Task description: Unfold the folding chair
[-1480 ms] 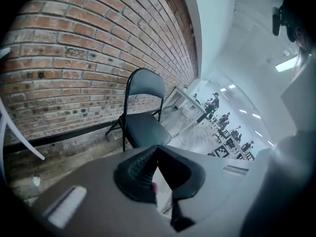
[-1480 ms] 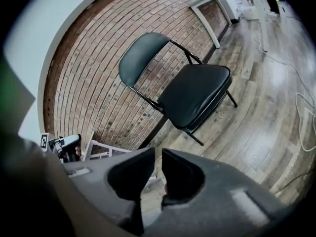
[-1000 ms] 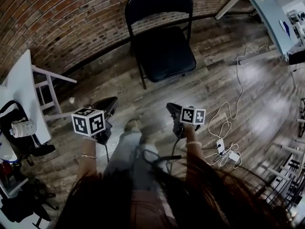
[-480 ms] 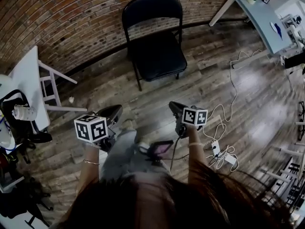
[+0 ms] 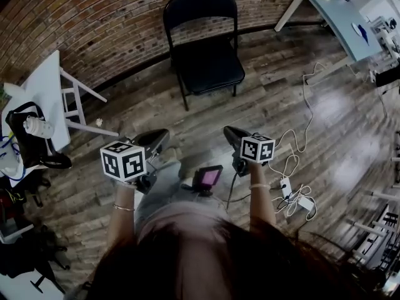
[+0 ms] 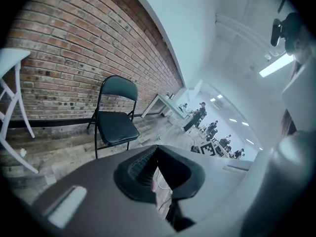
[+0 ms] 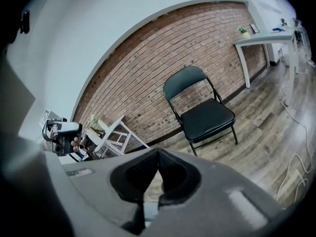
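Head cam sits up top and looks almost straight down, so the left gripper (image 5: 155, 140) and right gripper (image 5: 230, 133) show up near, with the folding chair (image 5: 206, 52) far off against the brick wall (image 5: 94, 24). Each gripper cam rides right behind its own jaws, low down, facing forward across the wood floor (image 5: 281, 105) toward that wall. All three views share the chair and the wall. The chair lands left of centre in the left gripper view and right of centre in the right one. All three also catch the light table (image 5: 337, 11) at far right.
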### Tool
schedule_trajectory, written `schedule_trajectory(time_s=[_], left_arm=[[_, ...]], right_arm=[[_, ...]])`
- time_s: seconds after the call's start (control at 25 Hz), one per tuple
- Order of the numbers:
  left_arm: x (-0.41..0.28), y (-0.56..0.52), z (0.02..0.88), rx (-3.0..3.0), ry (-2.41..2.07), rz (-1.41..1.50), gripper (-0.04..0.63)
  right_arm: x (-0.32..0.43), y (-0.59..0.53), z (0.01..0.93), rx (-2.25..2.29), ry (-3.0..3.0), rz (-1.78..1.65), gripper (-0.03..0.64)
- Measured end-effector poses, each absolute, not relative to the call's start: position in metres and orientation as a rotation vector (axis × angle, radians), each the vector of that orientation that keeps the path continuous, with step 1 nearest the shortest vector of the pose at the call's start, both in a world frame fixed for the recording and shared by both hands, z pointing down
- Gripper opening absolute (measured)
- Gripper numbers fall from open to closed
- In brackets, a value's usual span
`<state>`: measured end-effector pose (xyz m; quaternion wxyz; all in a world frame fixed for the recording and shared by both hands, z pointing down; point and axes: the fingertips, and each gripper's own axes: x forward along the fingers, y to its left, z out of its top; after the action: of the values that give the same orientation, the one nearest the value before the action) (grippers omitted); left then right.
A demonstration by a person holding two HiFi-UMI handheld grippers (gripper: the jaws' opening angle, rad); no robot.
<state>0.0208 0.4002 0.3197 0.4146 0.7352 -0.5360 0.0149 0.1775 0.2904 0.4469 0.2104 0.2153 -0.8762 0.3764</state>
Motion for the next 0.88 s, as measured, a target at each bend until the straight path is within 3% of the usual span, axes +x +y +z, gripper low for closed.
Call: schedule_trajectory(time_s=[0.4,0.88], left_arm=[[0.062,0.442,0.306,1.837,-1.363,0.092,-0.003],[0.057,0.459,0.299,1.905,-1.302,0.141,-0.003]], right_arm=[[0.207,0.332,0.414,0.712,-2.489,0.905,-0.005],[0.219,0.357,0.386,0.954,-2.477,0.855,-0.006]])
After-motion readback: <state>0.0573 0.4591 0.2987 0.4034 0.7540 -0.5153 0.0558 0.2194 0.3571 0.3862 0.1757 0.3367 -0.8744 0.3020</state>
